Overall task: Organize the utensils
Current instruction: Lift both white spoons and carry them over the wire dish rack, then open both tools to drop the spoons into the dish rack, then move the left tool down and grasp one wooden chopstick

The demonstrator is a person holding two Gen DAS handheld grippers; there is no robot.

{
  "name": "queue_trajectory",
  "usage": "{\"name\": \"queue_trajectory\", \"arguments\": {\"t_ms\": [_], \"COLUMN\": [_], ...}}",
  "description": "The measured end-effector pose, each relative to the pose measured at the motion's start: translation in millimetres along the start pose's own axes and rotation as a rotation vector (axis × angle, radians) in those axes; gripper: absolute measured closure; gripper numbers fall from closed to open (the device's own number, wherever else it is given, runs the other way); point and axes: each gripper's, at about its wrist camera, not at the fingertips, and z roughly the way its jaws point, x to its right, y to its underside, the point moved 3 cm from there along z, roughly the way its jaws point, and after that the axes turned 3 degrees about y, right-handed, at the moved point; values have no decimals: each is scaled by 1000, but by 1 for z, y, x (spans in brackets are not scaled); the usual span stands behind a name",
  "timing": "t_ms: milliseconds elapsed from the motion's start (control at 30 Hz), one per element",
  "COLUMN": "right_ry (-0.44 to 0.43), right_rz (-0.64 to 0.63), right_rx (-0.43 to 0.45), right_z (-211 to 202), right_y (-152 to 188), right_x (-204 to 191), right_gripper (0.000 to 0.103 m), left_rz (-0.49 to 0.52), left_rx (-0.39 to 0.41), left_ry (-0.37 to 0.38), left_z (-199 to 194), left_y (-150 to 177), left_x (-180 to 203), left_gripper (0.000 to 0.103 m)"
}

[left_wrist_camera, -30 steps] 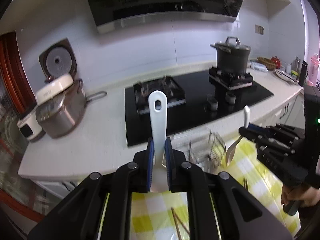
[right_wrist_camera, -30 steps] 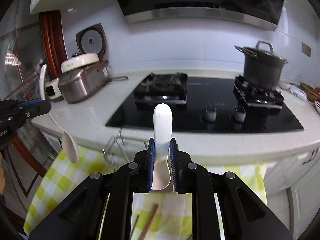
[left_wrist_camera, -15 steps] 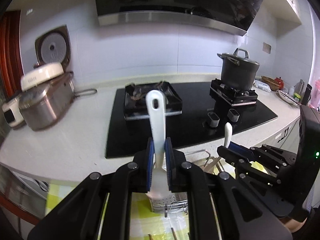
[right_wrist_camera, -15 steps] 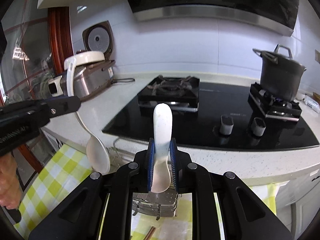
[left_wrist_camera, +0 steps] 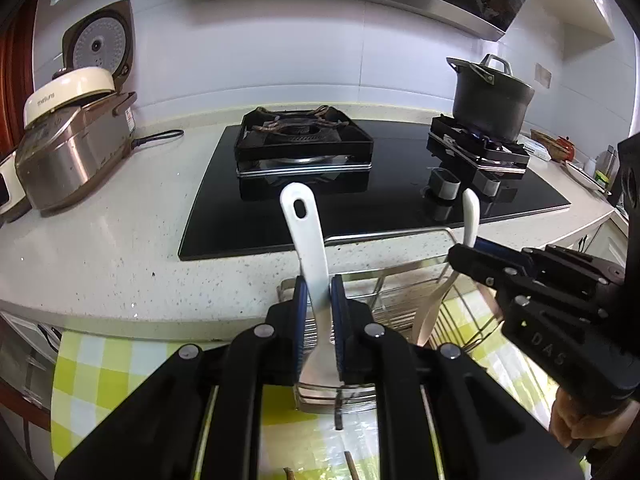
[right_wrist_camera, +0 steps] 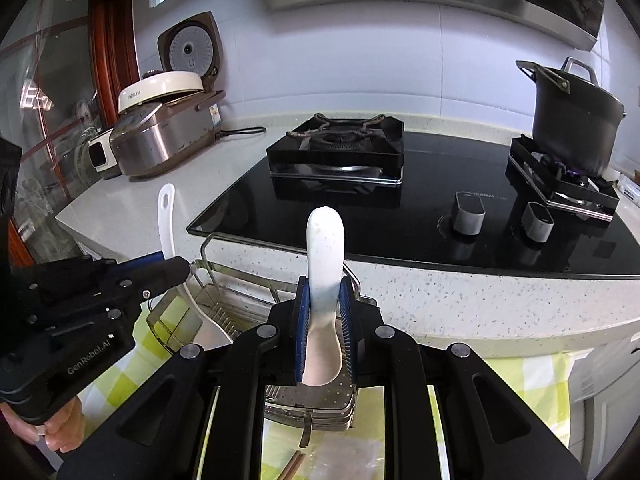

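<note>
While left gripper (left_wrist_camera: pixel 318 312) jaws pinch rice paddle (left_wrist_camera: pixel 306 240), right gripper (right_wrist_camera: pixel 324 328) jaws pinch spoon (right_wrist_camera: pixel 325 248), both over wire rack (left_wrist_camera: pixel 400 280).

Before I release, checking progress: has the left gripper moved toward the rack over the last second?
Yes. The left gripper with its rice paddle now sits over the wire rack; earlier the rack lay off to its right.

- Illumination: bright, even, cool daylight tone; source outside both views.
- Glare: soft reflections on the glossy black cooktop (left_wrist_camera: pixel 400 184) and the steel range hood (right_wrist_camera: pixel 440 0).
- Shadows: faint, diffuse beneath the pot (right_wrist_camera: pixel 576 116).
- Distortion: strong fisheye bending; the countertop (left_wrist_camera: pixel 100 240) edge bows; black vignette in every corner.
- Focus: centre sharp, periphery softer; no motion blur evident.
</note>
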Motion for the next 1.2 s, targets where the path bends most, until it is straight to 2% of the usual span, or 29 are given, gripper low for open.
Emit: {"name": "queue_trajectory", "arguments": {"t_ms": [100, 200, 267, 300, 367, 400, 500, 667, 733, 767, 833, 867, 1000, 1200], "right_ry": [-2, -5, -9, -12, -25, -23, -18, -2, 10, 12, 23, 31, 38, 69], "right_rz": [6, 18, 27, 34, 43, 47, 52, 71, 76, 80, 93, 102, 161, 272], "right_rx": [1, -13, -21, -23, -17, -12, 7, 38, 36, 33, 27, 25, -17, -121], "right_z": [2, 5, 5, 5, 1, -3, -17, -52, -69, -79, -98, -107, -137, -144], "right_y": [1, 3, 5, 5, 5, 3, -1, 1, 9, 15, 30, 40, 95, 184], "right_x": [2, 4, 7, 9, 11, 12, 14, 26, 32, 35, 40, 43, 53, 65], "right_gripper": [85, 85, 81, 75, 68, 63, 62, 62, 61, 61, 45, 41, 39, 39], "left_rz": [-12, -16, -8, -5, -6, -10, -26, -36, -41, -46, -55, -58, -85, -168], "left_rx": [-1, 4, 12, 17, 42, 71, 83, 90, 85, 76, 61, 52, -5, -95], "left_ry": [0, 35, 69, 89, 83, 65, 67, 9, -11, -30, -58, -63, -67, -46], "left_z": [3, 3, 2, 0, -8, -14, -27, -57, -70, -80, -94, -103, -121, -129], "left_y": [5, 9, 10, 10, 8, 6, 2, 7, 15, 23, 39, 51, 99, 179], "left_x": [-6, -9, -7, -6, -5, -5, -8, -25, -34, -40, -48, -53, -66, -76], "left_gripper": [88, 87, 73, 68, 40, 37, 37, 37, 31, 27, 22, 21, 21, 21]}}
